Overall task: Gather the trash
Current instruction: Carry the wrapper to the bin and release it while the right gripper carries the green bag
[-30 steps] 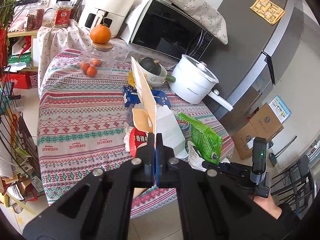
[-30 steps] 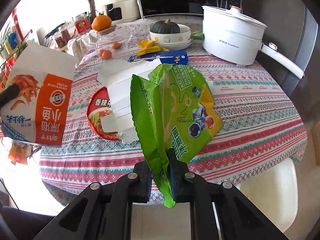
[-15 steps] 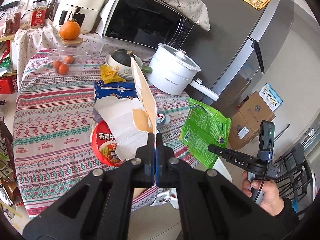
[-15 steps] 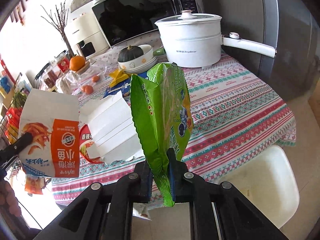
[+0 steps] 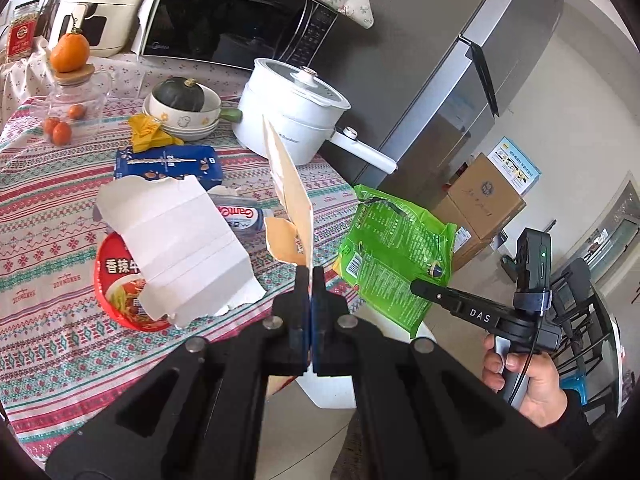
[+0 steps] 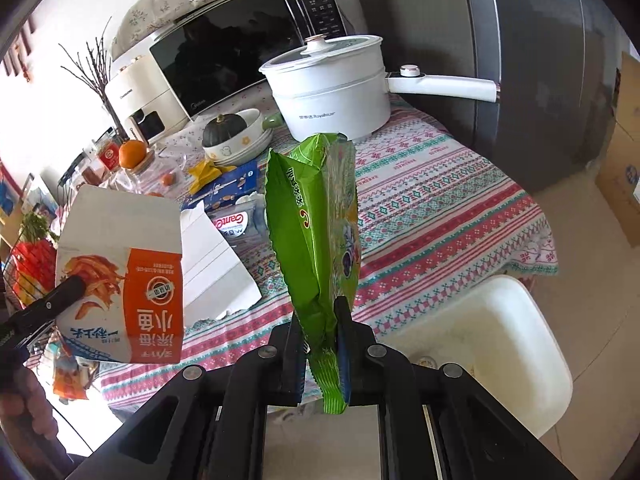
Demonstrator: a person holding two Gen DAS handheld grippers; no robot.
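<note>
My left gripper (image 5: 311,276) is shut on the edge of a flat white-and-orange food carton (image 5: 290,184), seen edge-on here and face-on as the carton (image 6: 120,280) in the right wrist view. My right gripper (image 6: 322,312) is shut on a crumpled green snack bag (image 6: 316,232); the left wrist view shows that bag (image 5: 392,248) hanging beyond the table's near right edge. On the patterned tablecloth (image 5: 52,216) lie a torn white paper box (image 5: 180,244) over a red noodle bowl (image 5: 120,292), a blue wrapper (image 5: 168,162), a yellow wrapper (image 5: 146,136) and a small plastic wrapper (image 5: 240,218).
A white electric pot (image 5: 292,112), a bowl holding a dark squash (image 5: 180,104), a glass jar topped by an orange (image 5: 70,56) and a microwave (image 5: 236,16) stand at the back. A white chair seat (image 6: 480,340) sits by the table's near side. Cardboard boxes (image 5: 480,204) and a grey fridge (image 5: 460,80) are at the right.
Both grippers have moved sideways along the table's near edge with their loads; the view has shifted toward the pot and fridge. The green bag has turned edge-on. Grips are unchanged.
</note>
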